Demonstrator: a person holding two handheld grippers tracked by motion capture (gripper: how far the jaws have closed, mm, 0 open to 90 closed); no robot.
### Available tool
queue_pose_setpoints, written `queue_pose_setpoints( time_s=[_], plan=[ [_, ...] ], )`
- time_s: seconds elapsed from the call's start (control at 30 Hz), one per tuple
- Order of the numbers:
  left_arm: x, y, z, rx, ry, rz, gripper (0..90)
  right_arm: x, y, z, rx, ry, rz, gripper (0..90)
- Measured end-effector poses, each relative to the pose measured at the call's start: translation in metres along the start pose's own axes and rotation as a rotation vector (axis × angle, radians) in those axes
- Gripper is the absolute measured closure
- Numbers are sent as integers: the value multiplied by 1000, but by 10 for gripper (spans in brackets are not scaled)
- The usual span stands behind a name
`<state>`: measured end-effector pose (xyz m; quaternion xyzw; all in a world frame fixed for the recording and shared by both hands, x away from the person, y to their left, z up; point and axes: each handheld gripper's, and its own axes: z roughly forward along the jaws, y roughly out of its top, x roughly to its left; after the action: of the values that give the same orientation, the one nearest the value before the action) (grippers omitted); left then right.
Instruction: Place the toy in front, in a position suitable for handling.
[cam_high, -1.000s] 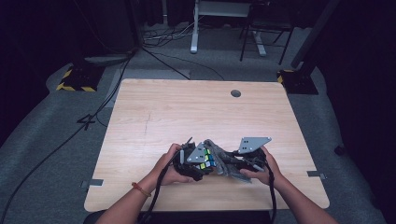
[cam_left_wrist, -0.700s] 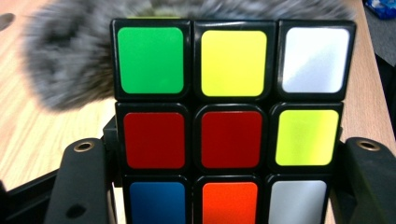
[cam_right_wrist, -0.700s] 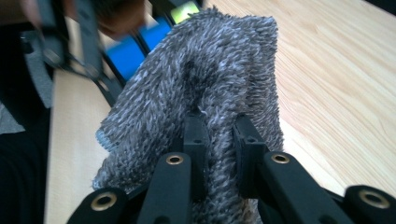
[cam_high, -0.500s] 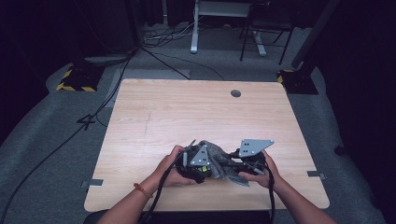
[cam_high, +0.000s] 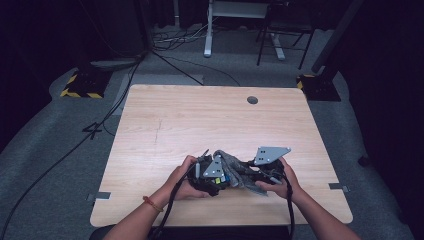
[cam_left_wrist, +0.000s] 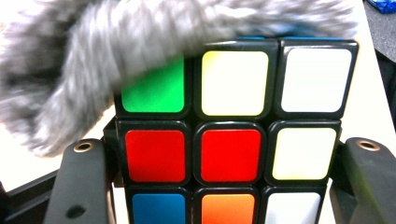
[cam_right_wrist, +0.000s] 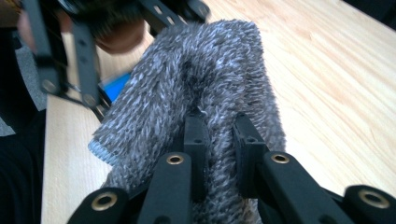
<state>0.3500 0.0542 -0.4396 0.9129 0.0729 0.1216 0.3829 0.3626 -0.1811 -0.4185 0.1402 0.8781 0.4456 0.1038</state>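
A scrambled puzzle cube (cam_left_wrist: 229, 140) with green, yellow, white, red, blue and orange tiles sits between the jaws of my left gripper (cam_left_wrist: 226, 145), which is shut on its sides. A grey fuzzy cloth (cam_left_wrist: 116, 42) drapes over the cube's top left corner. My right gripper (cam_right_wrist: 219, 123) is shut on a fold of that cloth (cam_right_wrist: 205, 60). In the high view both hands meet near the table's front edge, with the left gripper (cam_high: 212, 180), the cube (cam_high: 223, 178), the cloth (cam_high: 235, 165) and the right gripper (cam_high: 252, 177) bunched together.
The wooden table (cam_high: 200, 120) has a round cable hole (cam_high: 252, 100) at the back. Cables trail from both grippers off the front edge. Desk and chair legs (cam_high: 270, 45) and floor cables stand on the carpet beyond.
My left hand has rolled so its grey plate now faces up, and the cloth lies further over the cube. Both hands stay at the same spot.
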Motion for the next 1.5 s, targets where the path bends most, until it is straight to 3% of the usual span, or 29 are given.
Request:
queue_pose_setpoints(
  time_s=[0.13, 0.27, 0.53, 0.67, 0.9, 1.17, 1.4, 1.5],
  plan=[
    [1, 0, -5, -20, 2, -5, 334, -4, -6, 0, 27, -13, 15, 791],
    [2, 0, -6, -23, 5, -8, 334, -5, -7, -1, 20, -6, 22, 791],
    [-1, 2, 6, 31, -2, 16, 334, 13, 10, -3, -33, 37, -29, 791],
    [-4, 2, 11, 50, -7, 25, 334, 17, 14, -1, -41, 37, -50, 791],
    [-5, 3, 3, 21, -12, 39, 334, 5, 6, -1, -21, 12, -19, 791],
    [1, 1, -9, -10, 20, 9, 334, 1, -3, -2, 8, 17, -3, 791],
    [2, 0, -7, -4, 16, -3, 334, 11, 3, -5, -26, 47, -31, 791],
    [-2, 2, 0, 21, 12, 14, 334, 15, 7, -6, -48, 63, -38, 791]
  ],
)
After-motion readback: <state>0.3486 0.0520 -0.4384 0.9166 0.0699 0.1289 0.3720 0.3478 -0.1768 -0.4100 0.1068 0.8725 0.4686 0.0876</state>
